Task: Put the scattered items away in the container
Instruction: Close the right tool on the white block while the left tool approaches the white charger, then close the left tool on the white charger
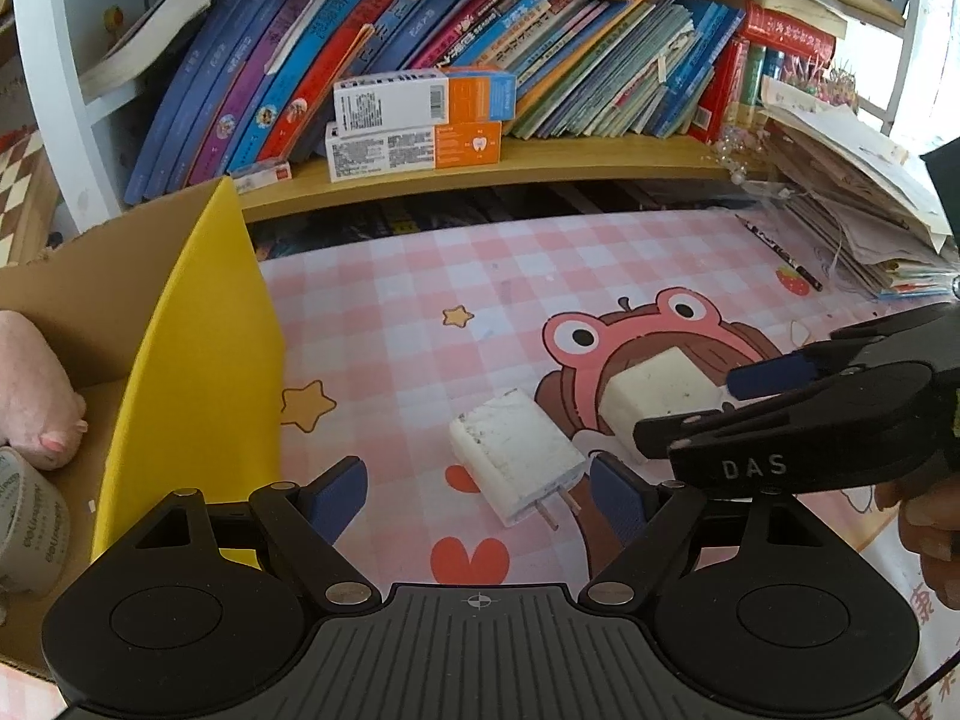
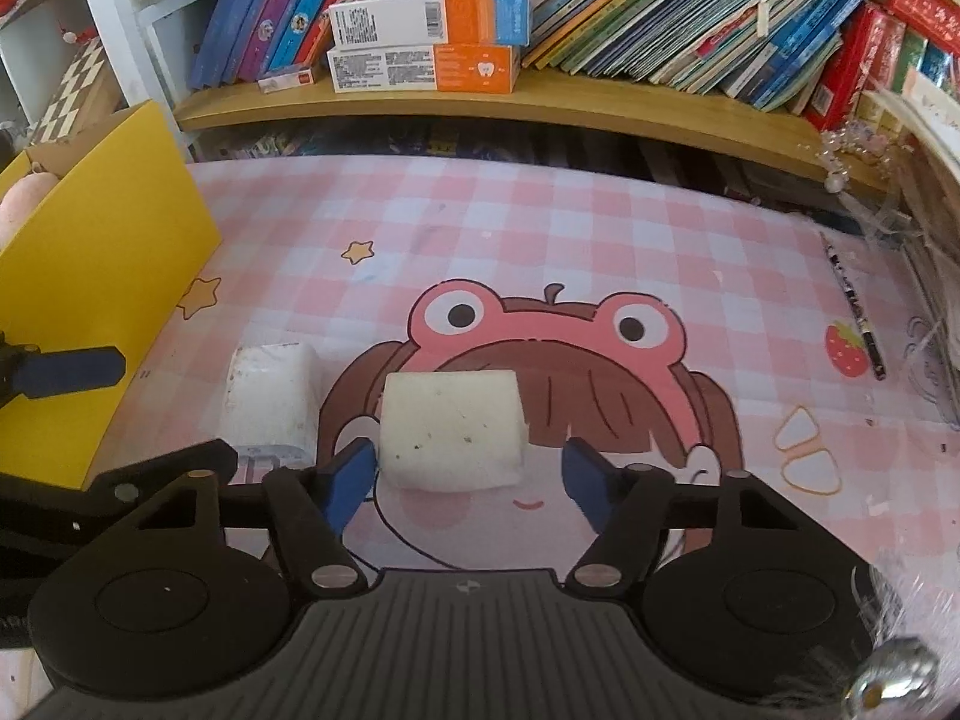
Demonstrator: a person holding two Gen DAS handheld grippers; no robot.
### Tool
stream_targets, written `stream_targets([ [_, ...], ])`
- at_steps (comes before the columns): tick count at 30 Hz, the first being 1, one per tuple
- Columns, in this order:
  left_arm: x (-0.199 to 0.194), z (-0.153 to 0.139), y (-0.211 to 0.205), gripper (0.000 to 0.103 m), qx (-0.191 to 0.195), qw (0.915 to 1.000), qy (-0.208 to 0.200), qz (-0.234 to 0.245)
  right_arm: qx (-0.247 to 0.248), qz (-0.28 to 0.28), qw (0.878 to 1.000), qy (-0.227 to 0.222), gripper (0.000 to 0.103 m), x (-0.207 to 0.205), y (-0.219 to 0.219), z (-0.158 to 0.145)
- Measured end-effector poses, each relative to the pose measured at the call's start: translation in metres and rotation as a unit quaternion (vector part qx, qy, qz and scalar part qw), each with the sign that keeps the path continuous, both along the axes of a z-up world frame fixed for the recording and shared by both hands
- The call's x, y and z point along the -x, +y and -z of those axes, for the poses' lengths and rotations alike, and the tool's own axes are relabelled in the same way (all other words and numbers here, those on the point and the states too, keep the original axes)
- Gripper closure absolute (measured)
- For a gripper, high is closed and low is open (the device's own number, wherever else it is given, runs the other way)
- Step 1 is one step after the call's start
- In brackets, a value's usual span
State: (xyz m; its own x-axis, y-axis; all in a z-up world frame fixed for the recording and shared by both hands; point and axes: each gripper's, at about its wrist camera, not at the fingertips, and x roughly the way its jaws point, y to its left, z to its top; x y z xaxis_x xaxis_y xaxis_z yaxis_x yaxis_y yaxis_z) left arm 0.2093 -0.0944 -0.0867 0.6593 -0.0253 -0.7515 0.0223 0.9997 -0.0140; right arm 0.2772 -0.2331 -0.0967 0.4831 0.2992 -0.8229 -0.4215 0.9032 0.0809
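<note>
Right wrist view finds the right gripper (image 2: 465, 474) part open astride a white block (image 2: 450, 429), pads not yet pressing, the left gripper (image 1: 477, 495) wide by a white charger (image 1: 516, 459); colliding tools risk knocking both from the cardboard box (image 1: 78, 276).

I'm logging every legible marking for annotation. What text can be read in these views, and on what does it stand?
"DAS": on the right gripper, raised letters on its black body.
Tape roll in the cardboard box: printed word, not reliably readable.
Book spines, orange-and-white cartons, pencil: print too small or blurred.
</note>
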Motion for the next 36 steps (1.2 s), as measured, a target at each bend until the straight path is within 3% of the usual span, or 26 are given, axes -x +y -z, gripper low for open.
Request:
stream_targets([
  [7, -0.007, 0.006, 0.001, 0.021, 0.006, 0.9999, 0.007, -0.007, -0.018, -0.007, 1.0, 0.005, 0.057, -0.004, -0.001, 0.004],
  [15, -0.011, 0.013, -0.006, 0.021, 0.0, 0.9999, 0.012, -0.001, -0.001, 0.02, 1.0, -0.008, 0.061, 0.007, -0.027, -0.002],
  [21, -0.016, 0.023, -0.009, 0.035, -0.004, 0.9998, 0.019, -0.002, 0.005, 0.029, 1.0, 0.002, 0.061, 0.013, -0.038, 0.001],
  [26, -0.02, 0.028, -0.007, 0.045, 0.018, 0.9995, 0.027, 0.001, 0.008, 0.027, 1.0, 0.0, 0.06, 0.013, -0.037, 0.0],
  [28, -0.021, 0.031, -0.009, 0.06, 0.014, 0.9995, 0.029, 0.003, 0.01, 0.026, 1.0, -0.001, 0.06, 0.013, -0.036, 0.001],
  [30, -0.02, 0.032, -0.011, 0.064, -0.003, 0.9996, 0.026, 0.006, 0.011, 0.026, 1.0, -0.002, 0.06, 0.014, -0.035, 0.0],
  [36, -0.018, 0.029, -0.006, 0.066, 0.011, 0.9994, 0.031, 0.013, 0.013, 0.027, 1.0, -0.007, 0.061, 0.016, -0.034, -0.001],
])
